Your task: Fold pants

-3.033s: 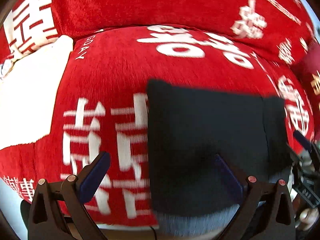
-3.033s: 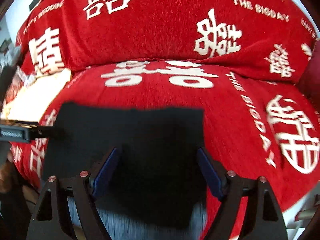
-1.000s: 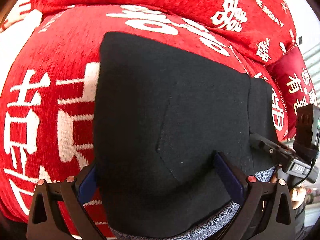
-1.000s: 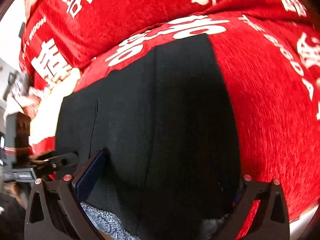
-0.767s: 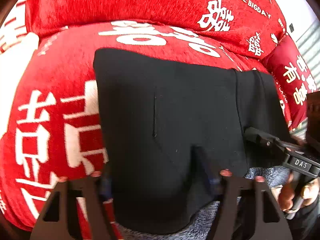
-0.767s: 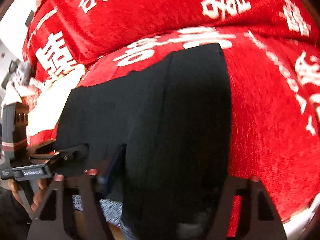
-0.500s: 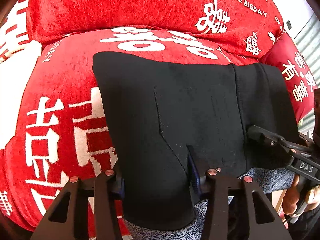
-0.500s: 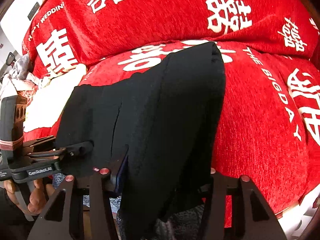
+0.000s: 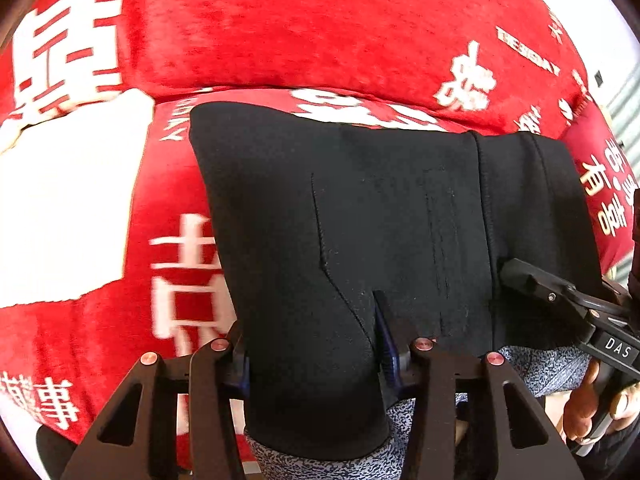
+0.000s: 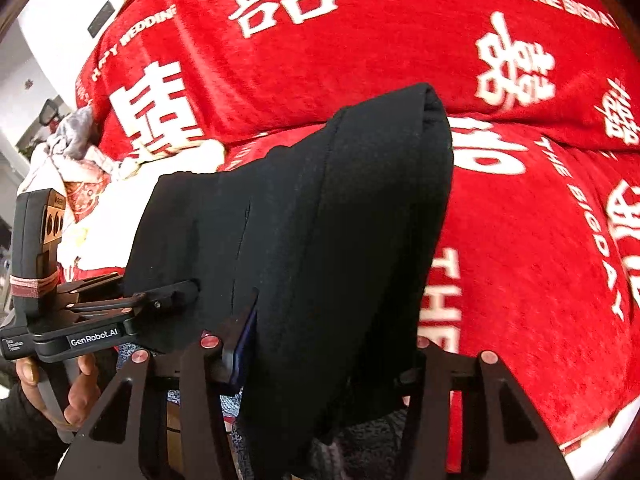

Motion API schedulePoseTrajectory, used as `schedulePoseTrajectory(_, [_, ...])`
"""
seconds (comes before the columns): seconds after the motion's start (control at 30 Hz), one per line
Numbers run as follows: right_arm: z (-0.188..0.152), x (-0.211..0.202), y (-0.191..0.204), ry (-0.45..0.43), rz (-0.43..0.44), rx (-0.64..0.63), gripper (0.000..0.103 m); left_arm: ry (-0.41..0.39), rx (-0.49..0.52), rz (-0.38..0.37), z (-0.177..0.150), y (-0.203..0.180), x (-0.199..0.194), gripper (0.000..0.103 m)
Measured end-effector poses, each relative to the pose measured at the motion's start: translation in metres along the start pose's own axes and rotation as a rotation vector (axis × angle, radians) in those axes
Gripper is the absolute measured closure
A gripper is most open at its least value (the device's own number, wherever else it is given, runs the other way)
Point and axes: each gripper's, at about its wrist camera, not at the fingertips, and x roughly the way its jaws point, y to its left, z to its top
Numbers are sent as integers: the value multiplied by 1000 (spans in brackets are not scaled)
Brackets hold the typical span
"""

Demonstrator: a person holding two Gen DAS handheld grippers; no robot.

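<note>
- Left wrist view: the left gripper [image 9: 312, 340] has its jaws clenched on the near edge of the folded black fabric pants [image 9: 360, 216], one blue-padded finger at each side of a gathered bunch of cloth; its jaws have just been closing, and the cloth sits between them.
- The pants have a speckled grey lining [image 9: 536, 364] that shows along the near hem, below the black outer cloth.
- The pants lie over the seat of a red plush sofa cover with white printed characters [image 9: 280, 32]; their far edge reaches close to the crease where the seat meets the backrest, and the near edge is raised off the seat in the jaws.
- A white cloth patch [image 9: 68, 208] lies on the seat towards its left edge, apart from the pants.
- At the right of this view the right gripper [image 9: 532, 280] bites the same near edge, held by a hand [image 9: 588, 408].
- Right wrist view: the right gripper [image 10: 332, 340] also has its jaws clamped on the pants [image 10: 320, 220], black cloth filling the gap between its fingers; these jaws too have just been closing on the cloth.
- From here the right end of the pants stands up as a thick folded ridge above the sofa cover [image 10: 400, 48].
- The left gripper [image 10: 176, 292] grips the near edge further left, with a hand [image 10: 76, 384] around its handle.
</note>
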Motion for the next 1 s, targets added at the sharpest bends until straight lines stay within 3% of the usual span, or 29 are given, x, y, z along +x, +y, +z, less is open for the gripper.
schedulePoseTrajectory(0.37, [19, 50, 49, 68, 51, -29, 49, 22, -79, 58, 2, 72, -4, 54])
schedulePoseTrajectory(0.63, [24, 86, 49, 136, 49, 4, 48, 75, -116, 44, 4, 94, 20, 54])
schedulePoseTrajectory(0.8, [23, 99, 36, 157, 38, 44, 42, 79, -129, 28, 4, 102, 31, 41])
schedulePoseTrajectory(0.87, [23, 104, 30, 172, 40, 74, 34, 87, -161, 28, 4, 110, 36, 24])
schedulePoseTrajectory(0.9, [24, 106, 26, 179, 39, 90, 31, 91, -176, 32, 4, 114, 37, 21])
schedulePoseTrajectory(1.0, [26, 104, 13, 188, 40, 150, 24, 102, -201, -10, 2, 126, 35, 19])
